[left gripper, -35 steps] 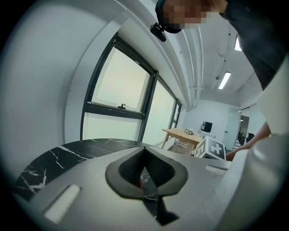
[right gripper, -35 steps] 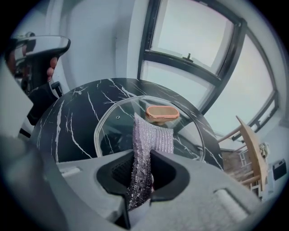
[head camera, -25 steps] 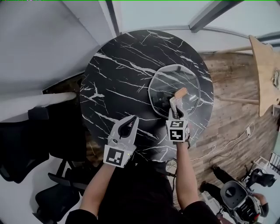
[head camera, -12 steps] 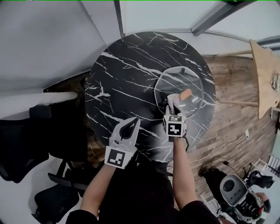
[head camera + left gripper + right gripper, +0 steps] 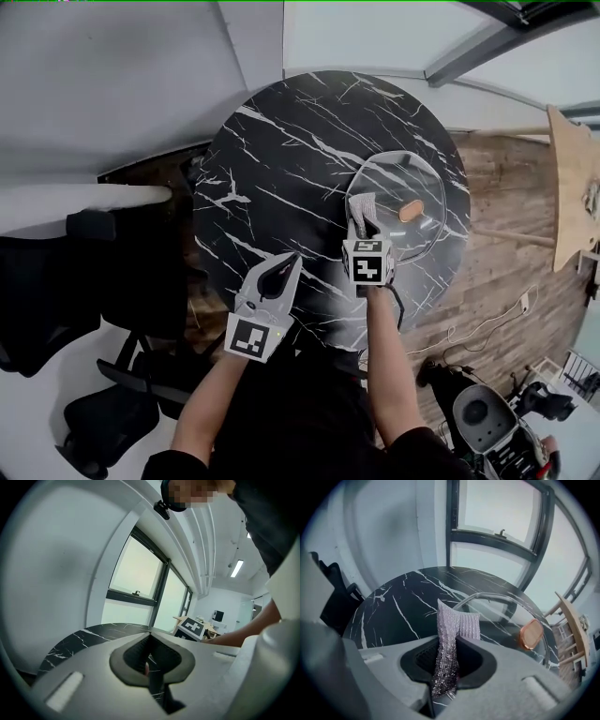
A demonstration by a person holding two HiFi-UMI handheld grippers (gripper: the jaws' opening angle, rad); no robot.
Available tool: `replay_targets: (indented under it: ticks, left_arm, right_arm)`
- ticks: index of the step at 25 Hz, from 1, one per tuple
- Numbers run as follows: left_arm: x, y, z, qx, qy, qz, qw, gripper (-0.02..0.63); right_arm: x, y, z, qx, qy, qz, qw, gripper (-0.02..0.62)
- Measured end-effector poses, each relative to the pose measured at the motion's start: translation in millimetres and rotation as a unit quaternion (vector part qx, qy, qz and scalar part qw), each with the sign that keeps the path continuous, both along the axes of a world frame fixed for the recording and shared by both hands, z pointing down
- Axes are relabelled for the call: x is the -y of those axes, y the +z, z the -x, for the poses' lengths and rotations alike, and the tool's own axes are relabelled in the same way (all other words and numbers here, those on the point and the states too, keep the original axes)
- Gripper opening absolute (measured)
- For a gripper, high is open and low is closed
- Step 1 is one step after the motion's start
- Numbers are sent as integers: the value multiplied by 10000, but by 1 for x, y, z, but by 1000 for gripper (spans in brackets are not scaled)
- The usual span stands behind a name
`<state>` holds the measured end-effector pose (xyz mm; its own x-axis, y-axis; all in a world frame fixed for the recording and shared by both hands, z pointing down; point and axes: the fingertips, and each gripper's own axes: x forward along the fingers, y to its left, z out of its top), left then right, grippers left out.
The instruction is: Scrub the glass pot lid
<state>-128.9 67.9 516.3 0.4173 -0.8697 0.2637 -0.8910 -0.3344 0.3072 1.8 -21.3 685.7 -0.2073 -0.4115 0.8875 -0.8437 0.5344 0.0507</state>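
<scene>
The glass pot lid (image 5: 412,183) lies on the right half of the round black marble table (image 5: 281,159), its copper-brown knob (image 5: 411,210) facing up. My right gripper (image 5: 362,225) is shut on a silvery scrubbing cloth (image 5: 362,206), which hangs over the lid's left near rim, left of the knob. In the right gripper view the cloth (image 5: 457,625) stands up between the jaws of the right gripper (image 5: 446,665), with the lid (image 5: 497,604) and knob (image 5: 531,633) beyond. My left gripper (image 5: 284,265) hovers at the table's near edge, shut and holding nothing (image 5: 149,657).
A black office chair (image 5: 56,309) stands at the left of the table. A light wooden tabletop (image 5: 574,183) is at the far right. A white cable (image 5: 483,319) runs over the wood floor, and a wheeled device (image 5: 483,412) sits at the lower right.
My right gripper has slid the cloth leftward across the lid, away from the knob toward the left rim. The left gripper has stayed in place.
</scene>
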Motion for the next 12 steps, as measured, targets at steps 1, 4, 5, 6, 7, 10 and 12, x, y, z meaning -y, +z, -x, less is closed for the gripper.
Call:
replay_targets:
  ticks: [1,4,5,6,7,10,12]
  left_arm:
    - [-1,-1,2,6,-9,-11,10000,3]
    - [-3,-1,5,12,-92,32,10000,3]
    - [-2,-1,7,15,-135,29,9999,3]
    - [-2,-1,8,16,-181,18,9998,3]
    - [-3,-1,9,13,-231,16,9997,3]
    - [-7,-1,9,37,-367,4,9993,3]
    - [-8,-4,7,102,-424,-7,9991,3]
  right_arm:
    - [-1,0,5,44,-57,54,10000,78]
    - [-3,3,20,230,-199,205,9993,78]
    - [-3,5,27,294,-278,244,9989,78]
    - [-4,7,34,355,-372,286,9983,78]
    - [-6,8,42,424,-469,336,9974,78]
    - [-16,10,62,948,-769,690,9901,78]
    - [-26,5,76,1696,-950,1117,9745,78]
